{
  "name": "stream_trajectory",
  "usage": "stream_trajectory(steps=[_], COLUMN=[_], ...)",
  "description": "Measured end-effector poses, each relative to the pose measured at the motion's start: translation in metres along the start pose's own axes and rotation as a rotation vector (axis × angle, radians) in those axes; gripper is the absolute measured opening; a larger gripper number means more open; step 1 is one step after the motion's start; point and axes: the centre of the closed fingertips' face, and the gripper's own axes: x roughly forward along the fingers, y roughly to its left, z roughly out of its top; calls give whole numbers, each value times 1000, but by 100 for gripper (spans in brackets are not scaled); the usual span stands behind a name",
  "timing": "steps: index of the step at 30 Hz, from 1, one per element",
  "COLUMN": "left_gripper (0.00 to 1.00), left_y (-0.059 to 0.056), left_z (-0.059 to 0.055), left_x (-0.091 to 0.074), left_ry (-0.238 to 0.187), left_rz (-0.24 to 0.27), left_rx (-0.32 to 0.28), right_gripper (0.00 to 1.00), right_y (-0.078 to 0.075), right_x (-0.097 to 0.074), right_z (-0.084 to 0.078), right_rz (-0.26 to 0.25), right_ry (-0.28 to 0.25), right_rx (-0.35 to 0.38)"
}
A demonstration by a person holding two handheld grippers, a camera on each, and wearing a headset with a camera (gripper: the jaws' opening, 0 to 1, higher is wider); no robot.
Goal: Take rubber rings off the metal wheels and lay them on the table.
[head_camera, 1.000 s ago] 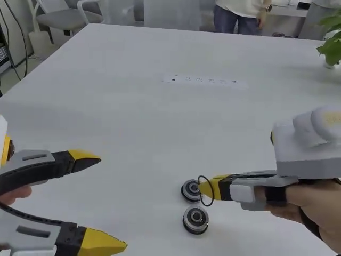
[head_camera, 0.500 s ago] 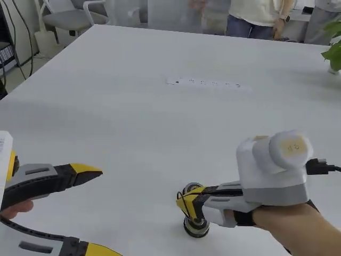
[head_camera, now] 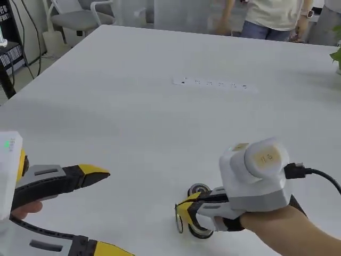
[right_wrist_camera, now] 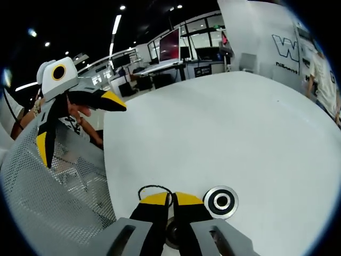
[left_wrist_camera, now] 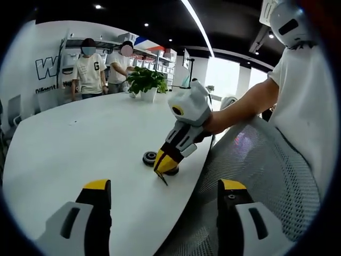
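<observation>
Two metal wheels lie near the table's front edge: the far wheel (head_camera: 198,190) (right_wrist_camera: 220,201) (left_wrist_camera: 151,158) stands free, and the near wheel (head_camera: 201,230) (right_wrist_camera: 171,232) is half hidden under my right gripper. My right gripper (head_camera: 184,209) (right_wrist_camera: 171,199) (left_wrist_camera: 165,163) is shut on a thin black rubber ring (head_camera: 178,220) (right_wrist_camera: 154,188) (left_wrist_camera: 162,178), which hangs off its yellow tips just left of the wheels. My left gripper (head_camera: 104,210) (left_wrist_camera: 165,186) (right_wrist_camera: 77,124) stands open and empty, well left of the wheels.
A white power strip (head_camera: 213,84) lies flat in the middle of the white table (head_camera: 133,117). A potted plant (left_wrist_camera: 145,82) stands at the far right edge. People stand beyond the far edge. A mesh chair back (left_wrist_camera: 256,160) is close behind the front edge.
My right gripper has swung left over the two wheels with the ring still in it and now covers part of the near one. The left gripper has barely moved.
</observation>
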Motion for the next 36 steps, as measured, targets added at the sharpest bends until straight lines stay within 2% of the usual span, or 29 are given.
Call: stream_trajectory(steps=[7,18,25,30,36], left_gripper=[79,80,80,79,76], left_y=[1,0,1,-3,-9], left_z=[-1,3,19,33,50], left_x=[1,1,7,16,39], left_ry=[7,24,29,30,37], left_rz=[3,-26,-61,-112,-173], left_rx=[-6,25,89,147,224], right_gripper=[3,4,5,8,12], right_y=[-8,-19,-27,-30,-34], right_x=[-5,-29,-45,-52,-55], right_z=[-3,14,14,0,-13], right_rz=[-14,-13,-5,8,47], right_ry=[8,-82,-105,-71,-52], right_rx=[14,102,117,84,90])
